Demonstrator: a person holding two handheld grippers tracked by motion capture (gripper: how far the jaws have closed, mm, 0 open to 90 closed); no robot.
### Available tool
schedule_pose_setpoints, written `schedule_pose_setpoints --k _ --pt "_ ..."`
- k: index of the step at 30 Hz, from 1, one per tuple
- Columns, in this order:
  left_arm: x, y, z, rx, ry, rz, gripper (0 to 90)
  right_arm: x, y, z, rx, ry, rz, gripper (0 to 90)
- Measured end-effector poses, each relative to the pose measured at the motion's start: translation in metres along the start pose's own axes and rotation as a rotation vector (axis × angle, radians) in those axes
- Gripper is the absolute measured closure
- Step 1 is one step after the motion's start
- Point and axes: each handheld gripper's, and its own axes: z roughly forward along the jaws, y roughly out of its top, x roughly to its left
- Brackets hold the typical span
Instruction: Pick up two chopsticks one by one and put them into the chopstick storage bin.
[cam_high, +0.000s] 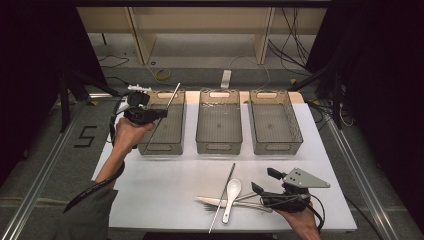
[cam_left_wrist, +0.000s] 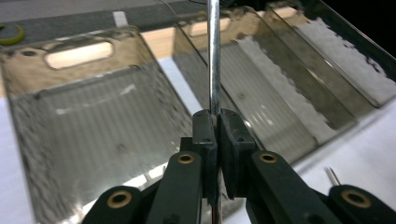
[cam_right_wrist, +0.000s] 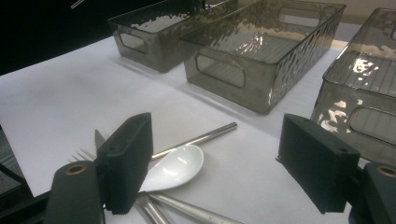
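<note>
A metal chopstick (cam_left_wrist: 214, 56) is being gripped by the left tongs (cam_left_wrist: 217, 128), whose jaws are being pressed tight on it near its lower part. The rod is being held above the left bin (cam_high: 162, 131), tilted so its upper end is pointing away toward the far side in the high view. The left tongs (cam_high: 161, 114) are being carried at the bin's near-left corner by the person's left hand (cam_high: 127, 132).

Two more smoky plastic bins, the middle bin (cam_high: 219, 142) and the right bin (cam_high: 295, 131), are standing in a row beside the first on the white table (cam_high: 165, 190).

The right tongs (cam_right_wrist: 215, 168) are being held wide apart with nothing between the jaws, hovering over the near part of the table. Just beside them a white spoon (cam_right_wrist: 173, 166), a second chopstick (cam_high: 223, 195), a fork (cam_high: 206, 205) and some further metal cutlery are lying in a crossed pile. The right tongs (cam_high: 264, 181) are being held by the right hand (cam_high: 300, 222) at the table's near-right edge.
</note>
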Motion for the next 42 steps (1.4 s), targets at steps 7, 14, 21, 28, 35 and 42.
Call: schedule_pose_setpoints --k 7,14,21,28,35,42 --pt "0.021 0.009 0.007 -0.029 0.05 -0.043 84.7 0.0 0.0 0.0 -0.007 0.005 0.004 27.0" --pt "0.042 0.011 0.02 -0.052 0.084 -0.088 84.7 -0.001 0.0 -0.001 -0.017 0.006 0.009 26.9" --pt "0.052 0.011 0.03 -0.039 0.121 -0.072 84.7 0.0 0.0 -0.001 -0.018 0.012 0.004 26.9" --pt "0.061 0.005 0.037 -0.082 0.126 -0.098 84.6 0.0 0.0 0.001 -0.015 0.016 0.009 26.8" --pt "0.066 -0.002 0.044 -0.084 0.14 -0.099 84.6 0.0 -0.001 0.001 -0.013 0.023 0.009 26.8" --pt "0.067 -0.008 0.048 -0.091 0.137 -0.098 84.6 0.0 -0.001 0.001 -0.014 0.025 0.008 26.8"
